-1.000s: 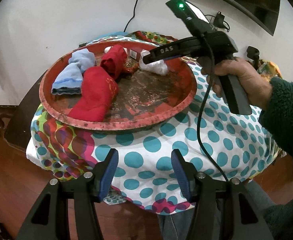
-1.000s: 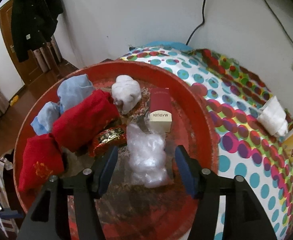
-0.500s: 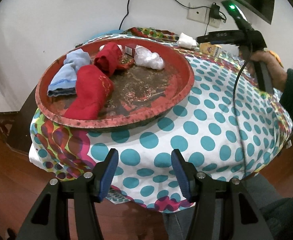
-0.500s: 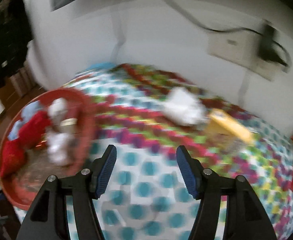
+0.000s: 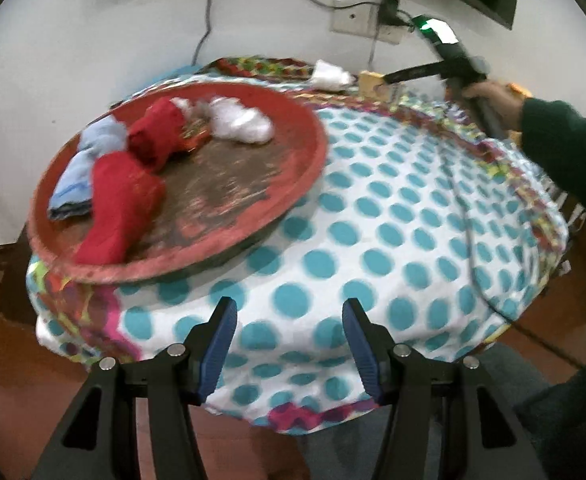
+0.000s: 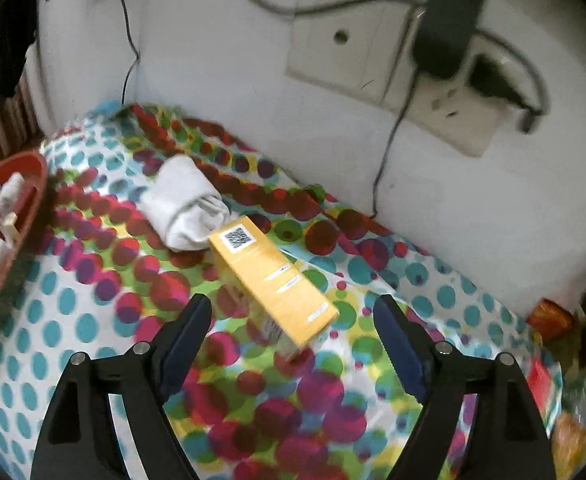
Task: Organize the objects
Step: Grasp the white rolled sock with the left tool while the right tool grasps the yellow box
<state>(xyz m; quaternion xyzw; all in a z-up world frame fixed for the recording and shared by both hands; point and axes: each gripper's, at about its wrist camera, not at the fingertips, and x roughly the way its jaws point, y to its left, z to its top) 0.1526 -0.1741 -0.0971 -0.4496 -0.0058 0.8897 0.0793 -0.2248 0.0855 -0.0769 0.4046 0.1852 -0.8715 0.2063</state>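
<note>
A round red tray (image 5: 309, 172) on the dotted tablecloth holds red cloth rolls (image 5: 121, 204), a light blue cloth (image 5: 81, 168) and a crumpled clear plastic bag (image 5: 241, 122). A yellow box (image 6: 271, 280) lies on the cloth beside a rolled white sock (image 6: 185, 208). My right gripper (image 6: 293, 332) hovers just short of the yellow box, its jaws opening, and nothing is pressed between them. In the left wrist view the right gripper (image 5: 389, 80) reaches toward the yellow box (image 5: 373, 84) at the far table edge. My left gripper (image 5: 289, 340) stands open over the table's near edge, empty.
The red tray's rim (image 6: 21, 232) shows at the left of the right wrist view. A wall socket with a plugged adapter (image 6: 449, 20) and cables sits behind the table. Orange packets (image 6: 551, 320) lie at the far right. A cable (image 5: 469, 216) trails across the cloth.
My right gripper left the tray, swung right across the table to the yellow box, and its jaws widened. The left gripper shifted a little, so the tray now sits further left.
</note>
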